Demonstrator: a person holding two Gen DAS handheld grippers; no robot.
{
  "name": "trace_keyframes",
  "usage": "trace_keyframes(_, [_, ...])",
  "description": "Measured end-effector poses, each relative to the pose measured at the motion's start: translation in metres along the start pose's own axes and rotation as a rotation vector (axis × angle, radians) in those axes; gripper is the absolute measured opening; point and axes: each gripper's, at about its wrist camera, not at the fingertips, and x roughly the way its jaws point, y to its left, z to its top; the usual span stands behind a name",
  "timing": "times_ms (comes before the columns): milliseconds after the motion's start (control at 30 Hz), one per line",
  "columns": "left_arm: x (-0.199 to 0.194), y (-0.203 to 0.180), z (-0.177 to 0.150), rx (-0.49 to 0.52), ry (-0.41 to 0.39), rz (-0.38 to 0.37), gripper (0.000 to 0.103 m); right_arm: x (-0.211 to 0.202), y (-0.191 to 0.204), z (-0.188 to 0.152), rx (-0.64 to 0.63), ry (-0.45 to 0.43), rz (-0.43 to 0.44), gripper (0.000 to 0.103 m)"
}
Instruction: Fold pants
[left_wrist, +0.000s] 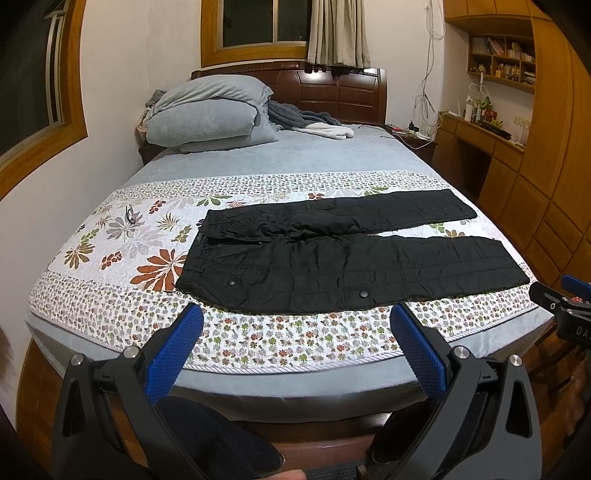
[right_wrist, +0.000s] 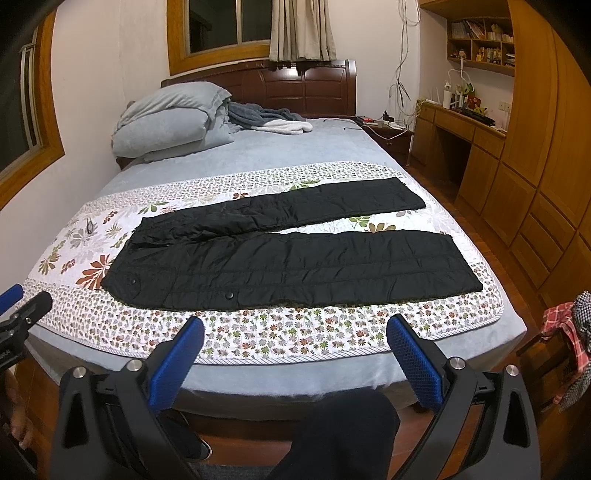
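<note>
Bed: one, taken as landmark. Floral quilt: one, spread across foot half of bed. Folded duvet: one, stacked at head of bed. Pants: one pair, black, laid flat on quilt, waistband toward bed's left side, two legs parted. Judged light, soft, padded, likely slippery; best gripped at waistband corner and hem. Left gripper, right gripper: two, held spread wide, nothing grasped, short of bed's foot edge.
</note>
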Motion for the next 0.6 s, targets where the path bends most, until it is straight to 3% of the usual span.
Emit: trace_keyframes(600, [0.0011,-0.0007,-0.0001,-0.005,0.003,0.008,0.101,0.0018,0.0013,0.0014,-0.006,0.004,-0.003,0.1])
